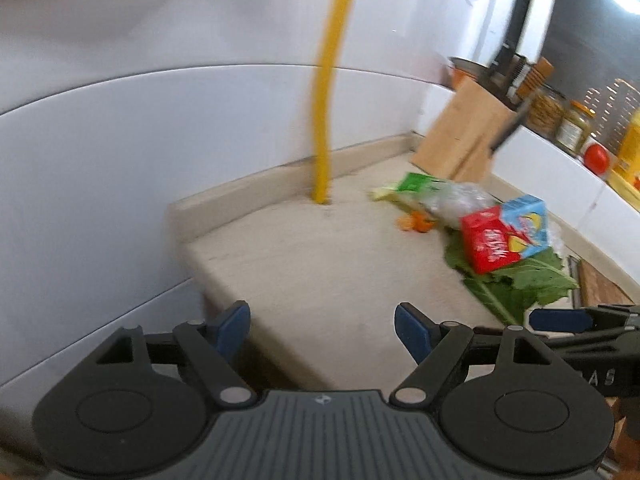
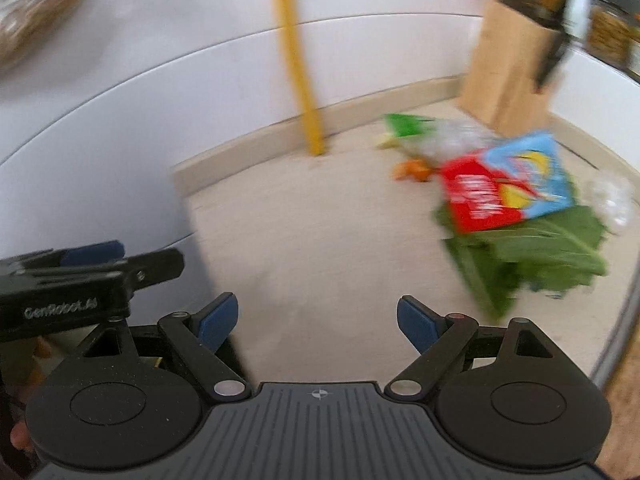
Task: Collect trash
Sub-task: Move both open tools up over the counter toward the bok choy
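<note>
Both the left gripper (image 1: 322,334) and right gripper (image 2: 318,324) have fingers spread wide, holding nothing. The trash pile (image 1: 502,236) lies right of centre on the counter (image 1: 312,264). Only the left view shows a tomato (image 1: 597,157), upper right.

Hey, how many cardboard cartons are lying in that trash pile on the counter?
1 that I can see: the red and blue carton lies on the green leaves, in front of the knife block. Another could be hidden under the clear plastic wrapper behind it.

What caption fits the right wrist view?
Open right gripper over the counter, facing a red-and-blue carton lying on green leaves.
</note>
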Demonstrator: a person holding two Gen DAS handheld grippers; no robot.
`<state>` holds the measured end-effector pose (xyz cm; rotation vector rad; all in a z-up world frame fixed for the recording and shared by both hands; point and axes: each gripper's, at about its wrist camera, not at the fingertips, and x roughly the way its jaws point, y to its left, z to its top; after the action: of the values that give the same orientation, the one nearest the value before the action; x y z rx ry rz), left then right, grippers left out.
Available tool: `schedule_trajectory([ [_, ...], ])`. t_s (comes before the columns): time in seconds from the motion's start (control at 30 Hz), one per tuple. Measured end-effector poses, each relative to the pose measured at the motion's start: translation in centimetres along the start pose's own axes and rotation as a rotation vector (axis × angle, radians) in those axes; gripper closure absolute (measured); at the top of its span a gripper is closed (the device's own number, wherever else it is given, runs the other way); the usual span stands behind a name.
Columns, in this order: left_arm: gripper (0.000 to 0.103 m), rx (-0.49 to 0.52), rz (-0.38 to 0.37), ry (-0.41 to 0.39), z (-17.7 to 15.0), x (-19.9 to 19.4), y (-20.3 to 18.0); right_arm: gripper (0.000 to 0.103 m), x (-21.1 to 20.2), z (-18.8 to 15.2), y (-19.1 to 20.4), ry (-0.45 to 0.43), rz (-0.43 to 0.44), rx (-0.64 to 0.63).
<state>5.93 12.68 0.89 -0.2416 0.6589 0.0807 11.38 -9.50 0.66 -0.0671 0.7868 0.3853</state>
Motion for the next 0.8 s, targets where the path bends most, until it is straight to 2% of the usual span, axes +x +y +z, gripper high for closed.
schedule_trajectory([
  [0.4, 0.028, 0.106, -0.119, 0.038, 2.7, 5.6, -7.5, 0.012, -0.4, 1.6, -10.3, -0.058, -0.164, 0.121],
  [0.63, 0.028, 0.156, -0.154, 0.055, 3.9, 8.1, -10.3, 0.012, 0.1, 3.1, -13.7, -0.092, -0.193, 0.095],
  [0.8, 0.028, 0.245, -0.208, 0.034, 4.9, 9.2, -12.2, 0.011, 0.6, 3.6, -16.0, -0.089, -0.194, 0.092],
])
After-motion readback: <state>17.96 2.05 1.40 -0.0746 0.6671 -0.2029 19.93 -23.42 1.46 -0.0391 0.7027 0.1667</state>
